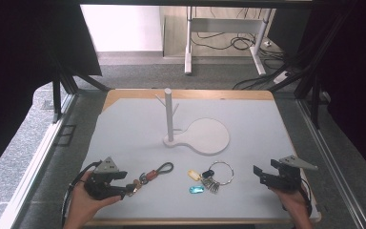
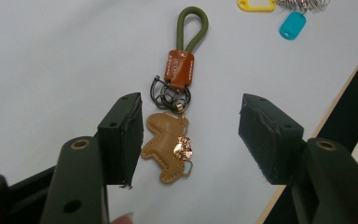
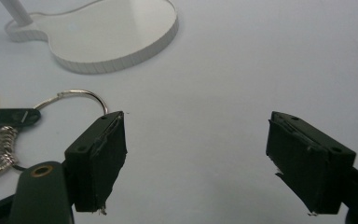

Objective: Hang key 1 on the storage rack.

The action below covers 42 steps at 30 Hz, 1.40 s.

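At the near edge of the grey surface [image 1: 138, 129], a person is holding two grippers low, one in each hand. The left gripper [image 2: 191, 135] is lying with its jaws spread wide around a brown leather charm [image 2: 167, 149], not touching it; the charm is hanging from one green cord keychain [image 2: 186, 44]. The right gripper [image 3: 196, 158] is resting wide open and holding nothing, just beside one bunch of keys [image 1: 210, 180] on a metal ring. One white peg stand [image 1: 169, 114] is standing farther back.
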### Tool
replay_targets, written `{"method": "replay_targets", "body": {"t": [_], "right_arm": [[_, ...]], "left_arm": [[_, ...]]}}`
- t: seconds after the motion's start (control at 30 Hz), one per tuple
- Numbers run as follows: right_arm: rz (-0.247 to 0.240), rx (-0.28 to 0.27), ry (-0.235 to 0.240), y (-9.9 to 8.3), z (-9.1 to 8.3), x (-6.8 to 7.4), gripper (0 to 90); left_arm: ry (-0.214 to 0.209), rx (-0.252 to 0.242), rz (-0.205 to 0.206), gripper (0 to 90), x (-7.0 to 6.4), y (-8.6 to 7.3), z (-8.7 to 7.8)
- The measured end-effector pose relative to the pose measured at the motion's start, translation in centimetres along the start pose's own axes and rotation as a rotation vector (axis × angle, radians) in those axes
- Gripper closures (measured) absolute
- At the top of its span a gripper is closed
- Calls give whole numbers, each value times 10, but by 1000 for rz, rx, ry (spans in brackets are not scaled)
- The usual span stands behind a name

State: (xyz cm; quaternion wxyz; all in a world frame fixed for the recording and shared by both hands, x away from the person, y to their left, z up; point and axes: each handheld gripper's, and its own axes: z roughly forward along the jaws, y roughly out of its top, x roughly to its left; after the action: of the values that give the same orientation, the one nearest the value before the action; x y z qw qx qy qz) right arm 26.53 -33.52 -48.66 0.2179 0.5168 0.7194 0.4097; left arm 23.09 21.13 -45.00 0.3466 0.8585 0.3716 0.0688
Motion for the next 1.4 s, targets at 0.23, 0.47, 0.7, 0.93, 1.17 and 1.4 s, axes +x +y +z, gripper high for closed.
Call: {"method": "replay_targets", "body": {"t": [0.23,0.47,0.7,0.93,1.17,1.4], "right_arm": [[7,-1,8,-2,-1,-3,204],[14,1,20,-2,-3,-3,210],[-3,16,29,-2,0,-2,222],[-22,11,40,1,0,-1,224],[-29,1,36,3,-5,0,236],[-35,-6,28,4,-10,1,240]], "left_arm": [[0,-1,-4,405,1,-1,-1],[1,-7,-1,405,0,0,-3],[8,6,13,405,-4,7,-1],[14,41,11,403,-1,17,3],[-9,31,39,403,-8,36,-9],[-37,58,64,403,-6,50,-12]]}}
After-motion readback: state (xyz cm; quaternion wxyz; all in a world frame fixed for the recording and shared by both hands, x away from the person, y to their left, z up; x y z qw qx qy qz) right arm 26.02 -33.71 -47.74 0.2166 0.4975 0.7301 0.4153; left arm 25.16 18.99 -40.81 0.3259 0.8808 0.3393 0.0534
